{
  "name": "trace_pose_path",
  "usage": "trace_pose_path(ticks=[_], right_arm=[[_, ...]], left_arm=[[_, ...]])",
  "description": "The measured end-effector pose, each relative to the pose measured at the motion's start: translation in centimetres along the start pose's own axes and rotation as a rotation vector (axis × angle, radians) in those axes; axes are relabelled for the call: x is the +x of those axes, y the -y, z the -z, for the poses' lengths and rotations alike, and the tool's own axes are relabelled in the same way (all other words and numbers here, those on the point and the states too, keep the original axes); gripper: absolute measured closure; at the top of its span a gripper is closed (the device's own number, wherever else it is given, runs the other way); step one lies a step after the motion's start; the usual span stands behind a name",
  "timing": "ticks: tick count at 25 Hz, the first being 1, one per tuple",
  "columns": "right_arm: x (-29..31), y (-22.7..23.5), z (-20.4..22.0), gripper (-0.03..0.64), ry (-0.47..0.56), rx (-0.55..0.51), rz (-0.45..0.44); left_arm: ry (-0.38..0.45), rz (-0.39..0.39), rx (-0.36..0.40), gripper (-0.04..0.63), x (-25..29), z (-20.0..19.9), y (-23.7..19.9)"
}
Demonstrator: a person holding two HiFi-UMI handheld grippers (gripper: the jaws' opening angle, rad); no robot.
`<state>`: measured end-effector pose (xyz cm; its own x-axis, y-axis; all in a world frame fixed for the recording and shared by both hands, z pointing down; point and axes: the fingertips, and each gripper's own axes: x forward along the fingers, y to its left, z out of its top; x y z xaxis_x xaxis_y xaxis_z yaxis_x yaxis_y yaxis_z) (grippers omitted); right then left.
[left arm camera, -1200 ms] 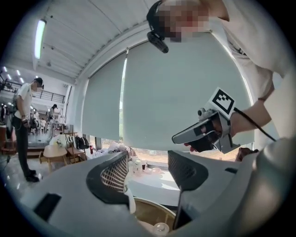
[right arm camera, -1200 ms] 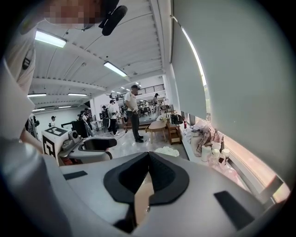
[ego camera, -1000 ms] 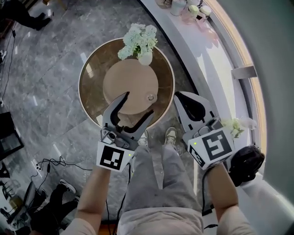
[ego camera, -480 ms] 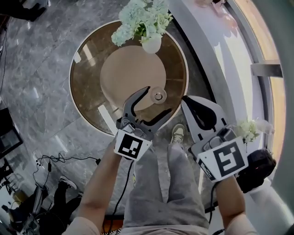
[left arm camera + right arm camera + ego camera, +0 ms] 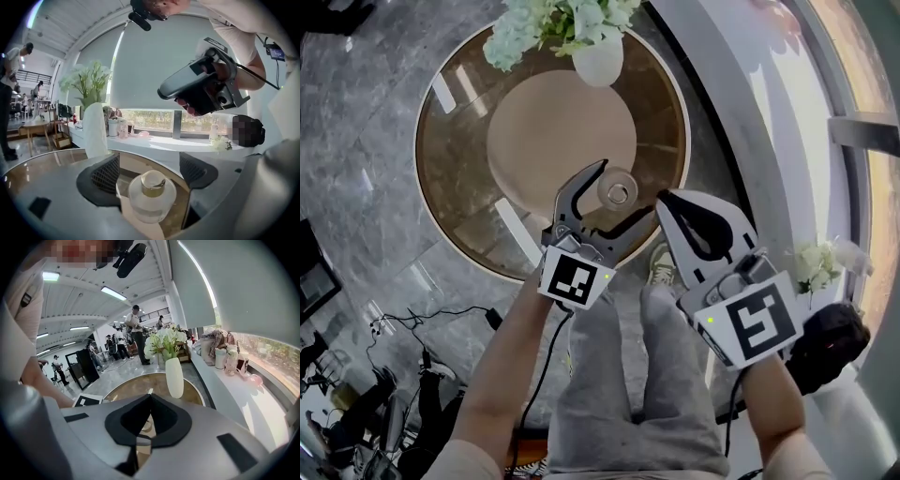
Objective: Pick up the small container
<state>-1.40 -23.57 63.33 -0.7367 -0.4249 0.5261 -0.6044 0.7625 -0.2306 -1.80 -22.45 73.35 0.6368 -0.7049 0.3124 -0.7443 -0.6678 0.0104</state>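
Observation:
The small container (image 5: 619,194), a clear glass jar with a gold lid, stands on the round beige mat (image 5: 553,131) near the table's front right. My left gripper (image 5: 628,189) is open and its jaws have just been opening; the container (image 5: 151,194) sits between the two dark pads (image 5: 105,176) without touching either. My right gripper (image 5: 661,199) is shut and empty, just right of the container and above the table's edge. In the right gripper view the closed right gripper (image 5: 150,399) points at the table and hides most of the container.
A white vase (image 5: 598,58) with pale flowers stands at the mat's far side. The round brown glass table (image 5: 441,169) sits on a grey marble floor. A white window ledge (image 5: 750,112) runs along the right. Cables (image 5: 412,319) lie on the floor at left. People stand far behind.
Both grippers have dropped toward the table. The left gripper has come forward and spread its jaws wider, so the container now stands between them. The right gripper stays shut.

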Motion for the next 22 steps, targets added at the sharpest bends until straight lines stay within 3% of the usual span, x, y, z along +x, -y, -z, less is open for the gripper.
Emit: trace_pose_path(ticks=[8, 14, 22], right_arm=[[1.8, 1.2, 3.3, 0.611, -0.029, 0.019, -0.005], [2.9, 1.5, 5.5, 0.611, -0.048, 0.04, -0.016], [4.1, 1.6, 6.6, 0.611, -0.059, 0.059, -0.029]], left_arm=[[-0.001, 0.082, -0.033, 0.209, 2.4, 2.9, 0.8], [-0.036, 0.092, -0.039, 0.209, 3.5, 5.3, 1.0], [-0.052, 0.077, -0.04, 0.22, 3.5, 5.6, 0.4]])
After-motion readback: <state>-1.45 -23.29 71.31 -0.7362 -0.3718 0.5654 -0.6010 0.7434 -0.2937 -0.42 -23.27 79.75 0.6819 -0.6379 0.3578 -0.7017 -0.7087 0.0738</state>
